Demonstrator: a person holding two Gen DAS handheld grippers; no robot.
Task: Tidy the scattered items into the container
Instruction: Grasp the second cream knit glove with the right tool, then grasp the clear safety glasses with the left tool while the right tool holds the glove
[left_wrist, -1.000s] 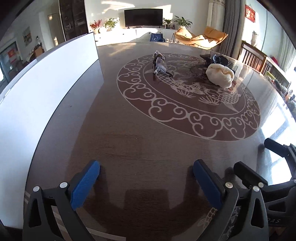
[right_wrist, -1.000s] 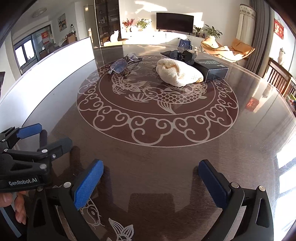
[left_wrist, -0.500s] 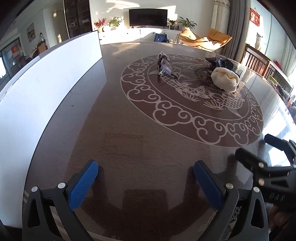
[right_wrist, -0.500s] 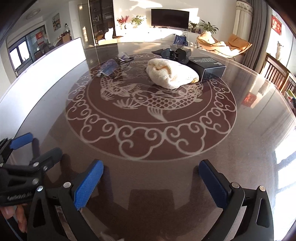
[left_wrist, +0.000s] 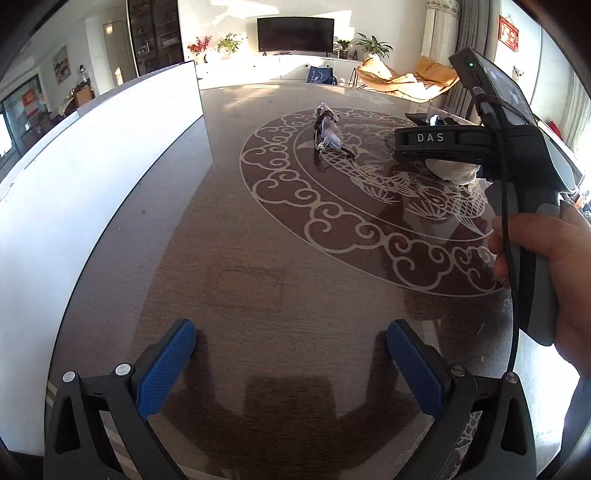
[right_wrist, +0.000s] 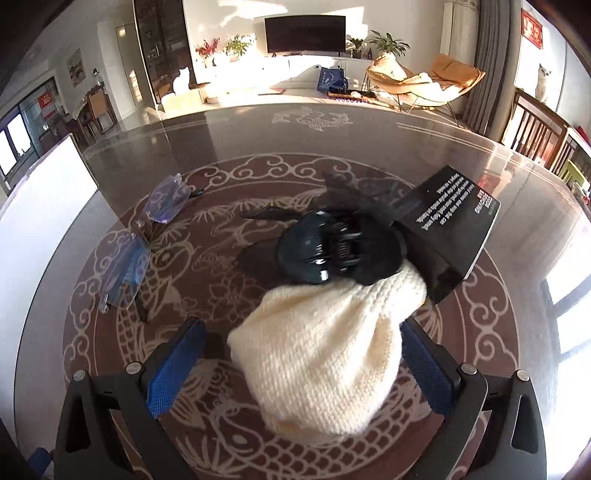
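A: Looked at the left gripper (left_wrist: 290, 332) first?
B: Yes. Hung low over the dark table (left_wrist: 258, 266), with its 2 blue fingers (left_wrist: 166, 365) far apart and nothing between them. Had a white panel (left_wrist: 110, 166) standing along the table on its left side.
A: And the right gripper (right_wrist: 301, 328)?
B: Was closing its jaws around the cream knitted hat (right_wrist: 321, 362). Had the hat between the 2 pads but was not squeezing it. Showed a gap at the left pad. At the right pad, could not tell whether just touching or only very near.
A: Noticed what carried it?
B: Saw a right hand (left_wrist: 546, 266) wrapped around its grey handle, at the right edge of the left wrist view.
A: Found the other scattered things?
B: Lay all on the round pattern of the table. Just behind the hat, touching its far edge: a dark hair claw (right_wrist: 325, 251) on top of a black cloth (right_wrist: 373, 266). To the right of these: a black box (right_wrist: 454, 221) with white print, 1 corner close to the hat. To the left, well apart from the hat: glasses (right_wrist: 147, 240) with bluish lenses.
A: Anything inside the box?
B: Could not tell. Showed only its printed top and 1 side
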